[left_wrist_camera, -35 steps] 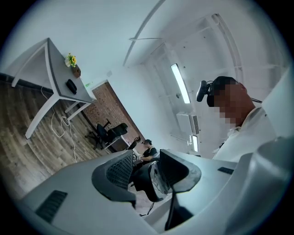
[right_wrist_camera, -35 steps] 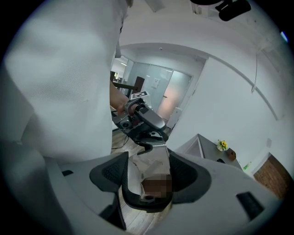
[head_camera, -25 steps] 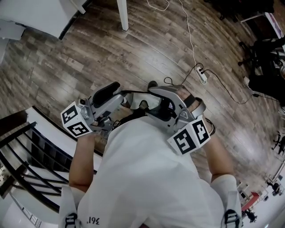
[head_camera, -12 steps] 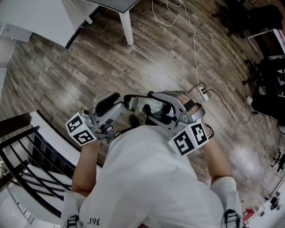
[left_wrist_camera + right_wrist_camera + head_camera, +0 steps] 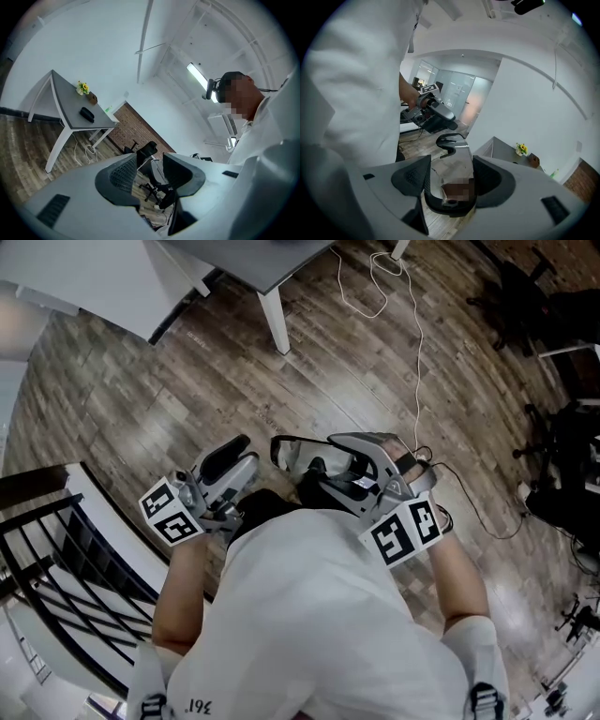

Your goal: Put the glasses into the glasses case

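Black wraparound glasses (image 5: 292,454) with a mirrored lens hang in the air above the wooden floor. My right gripper (image 5: 330,463) is shut on them. In the right gripper view the glasses (image 5: 451,194) sit crosswise between the two pads, frame touching both. My left gripper (image 5: 232,461) is beside them at the left, open and empty; its jaws (image 5: 147,176) show only the room behind them. A black glasses case (image 5: 86,114) lies on the grey table (image 5: 70,101) far ahead. In the head view the case is out of sight.
The grey table's corner (image 5: 267,263) and white leg (image 5: 278,324) stand ahead at the top. A white cable (image 5: 411,324) trails over the floor on the right. Yellow flowers (image 5: 83,87) and a brown object (image 5: 93,98) share the tabletop. A black railing (image 5: 56,559) runs at lower left; office chairs (image 5: 572,465) at right.
Both grippers have travelled forward over the floor toward the table, which now shows more at the top. The glasses remain in the right gripper; the left stays open.
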### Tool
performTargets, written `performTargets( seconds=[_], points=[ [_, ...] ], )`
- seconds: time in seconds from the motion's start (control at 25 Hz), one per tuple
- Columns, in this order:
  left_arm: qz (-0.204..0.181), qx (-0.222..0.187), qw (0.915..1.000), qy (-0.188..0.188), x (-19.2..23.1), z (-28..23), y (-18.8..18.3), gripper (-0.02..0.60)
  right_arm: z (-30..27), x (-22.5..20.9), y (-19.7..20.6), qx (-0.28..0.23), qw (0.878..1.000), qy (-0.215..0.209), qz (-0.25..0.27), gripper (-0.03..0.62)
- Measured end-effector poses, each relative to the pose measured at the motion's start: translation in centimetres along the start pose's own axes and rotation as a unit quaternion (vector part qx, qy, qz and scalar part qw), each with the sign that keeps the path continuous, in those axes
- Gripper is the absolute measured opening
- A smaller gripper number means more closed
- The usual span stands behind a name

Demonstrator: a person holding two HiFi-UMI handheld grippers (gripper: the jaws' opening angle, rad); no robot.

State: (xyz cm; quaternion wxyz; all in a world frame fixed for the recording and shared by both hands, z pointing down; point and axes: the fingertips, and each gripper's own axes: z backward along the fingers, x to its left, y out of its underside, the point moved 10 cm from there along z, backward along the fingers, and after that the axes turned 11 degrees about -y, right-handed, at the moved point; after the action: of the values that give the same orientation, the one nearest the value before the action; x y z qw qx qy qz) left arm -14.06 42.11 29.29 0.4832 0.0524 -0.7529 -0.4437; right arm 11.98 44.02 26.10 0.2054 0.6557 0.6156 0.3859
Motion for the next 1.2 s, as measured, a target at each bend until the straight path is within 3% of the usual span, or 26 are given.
performTargets(
  seconds=[0.44, 0.8, 1.2],
  points=[
    [-0.003, -0.002, 0.9998, -0.02, 2.3, -2.6, -2.3, 0.178, -0.9, -4.5, 2.0, -0.002, 1.0, 0.002, -0.013, 0.288],
    [0.009, 0.012, 0.9999, -0.002, 8.3, -4.0, -5.6, 0.178, -5.1, -8.8, 0.9, 0.011, 0.999, 0.016, -0.035, 0.288],
    [0.003, 0.038, 0.9987, 0.035, 15.5, -5.7, -13.1, 0.178, -10.8, -15.6, -2.0, 0.028, 0.997, 0.04, -0.06, 0.288]
  ],
)
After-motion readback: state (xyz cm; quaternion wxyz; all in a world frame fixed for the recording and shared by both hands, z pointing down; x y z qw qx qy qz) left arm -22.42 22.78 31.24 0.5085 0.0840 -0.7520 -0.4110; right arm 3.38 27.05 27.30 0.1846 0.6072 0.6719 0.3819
